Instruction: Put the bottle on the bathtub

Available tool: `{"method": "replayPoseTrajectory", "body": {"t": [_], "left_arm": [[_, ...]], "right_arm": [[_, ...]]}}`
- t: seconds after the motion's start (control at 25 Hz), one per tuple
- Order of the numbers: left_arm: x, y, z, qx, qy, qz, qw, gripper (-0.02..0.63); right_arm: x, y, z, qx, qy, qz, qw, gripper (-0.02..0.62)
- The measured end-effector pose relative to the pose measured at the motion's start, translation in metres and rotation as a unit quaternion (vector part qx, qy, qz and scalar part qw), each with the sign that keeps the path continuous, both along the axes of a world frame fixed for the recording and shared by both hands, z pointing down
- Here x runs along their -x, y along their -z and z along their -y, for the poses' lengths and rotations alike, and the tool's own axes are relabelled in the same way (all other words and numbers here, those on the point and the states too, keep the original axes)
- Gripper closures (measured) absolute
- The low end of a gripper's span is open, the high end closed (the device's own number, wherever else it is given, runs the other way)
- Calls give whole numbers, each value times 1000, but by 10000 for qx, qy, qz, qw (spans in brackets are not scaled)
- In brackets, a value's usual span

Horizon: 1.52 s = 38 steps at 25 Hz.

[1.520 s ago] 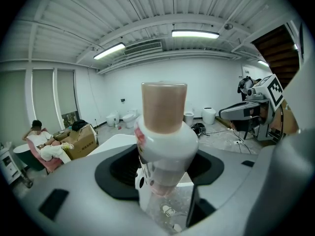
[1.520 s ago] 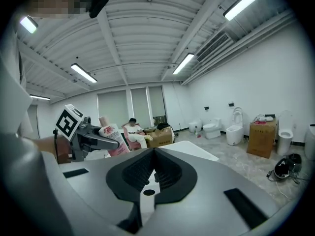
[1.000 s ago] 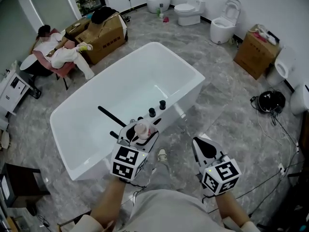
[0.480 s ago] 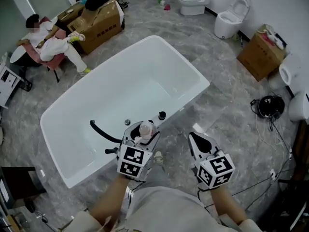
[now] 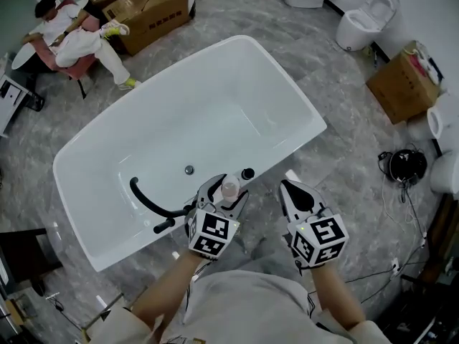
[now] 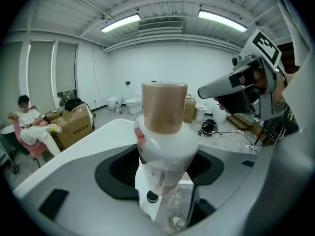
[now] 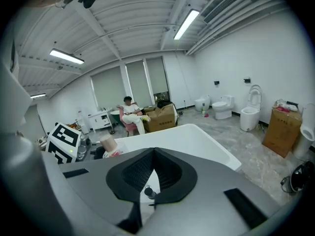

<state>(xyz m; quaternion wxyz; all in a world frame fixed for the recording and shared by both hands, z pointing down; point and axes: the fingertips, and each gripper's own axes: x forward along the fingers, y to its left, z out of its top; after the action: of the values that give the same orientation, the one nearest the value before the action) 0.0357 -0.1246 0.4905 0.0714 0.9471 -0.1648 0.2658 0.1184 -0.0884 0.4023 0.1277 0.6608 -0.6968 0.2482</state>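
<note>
Left gripper (image 5: 227,192) of mine squeezes the bottle (image 6: 165,132) by the near edge of the white bathtub (image 5: 297,147), and my right gripper (image 5: 290,189) is closed on nothing.

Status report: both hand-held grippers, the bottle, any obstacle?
Left hand-held gripper shut on bottle. Right hand-held gripper shut, empty. Bottle above bathtub rim, not set down. Black knob close beside on rim.

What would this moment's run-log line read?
phase: carry | left gripper: shut on bottle, above bathtub near rim | right gripper: shut, empty | bottle: not yet set down
</note>
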Motion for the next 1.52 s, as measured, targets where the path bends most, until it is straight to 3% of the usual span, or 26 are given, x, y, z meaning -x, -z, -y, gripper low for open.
{"method": "replayPoseTrajectory", "body": {"t": [0.44, 0.76, 1.16, 1.52], "left_arm": [[-27, -56, 27, 41, 629, 179, 9979, 319], [-39, -94, 31, -117, 1074, 291, 9937, 321], [-50, -117, 34, -162, 1973, 670, 9779, 321], [-51, -128, 31, -53, 2292, 780, 9702, 321]], "right_arm": [[-24, -52, 49, 254, 660, 134, 9974, 568], [-44, -83, 79, 223, 1457, 269, 9887, 567], [-70, -121, 89, 464, 2404, 238, 9693, 566], [-75, -128, 91, 467, 2602, 318, 9639, 567]]}}
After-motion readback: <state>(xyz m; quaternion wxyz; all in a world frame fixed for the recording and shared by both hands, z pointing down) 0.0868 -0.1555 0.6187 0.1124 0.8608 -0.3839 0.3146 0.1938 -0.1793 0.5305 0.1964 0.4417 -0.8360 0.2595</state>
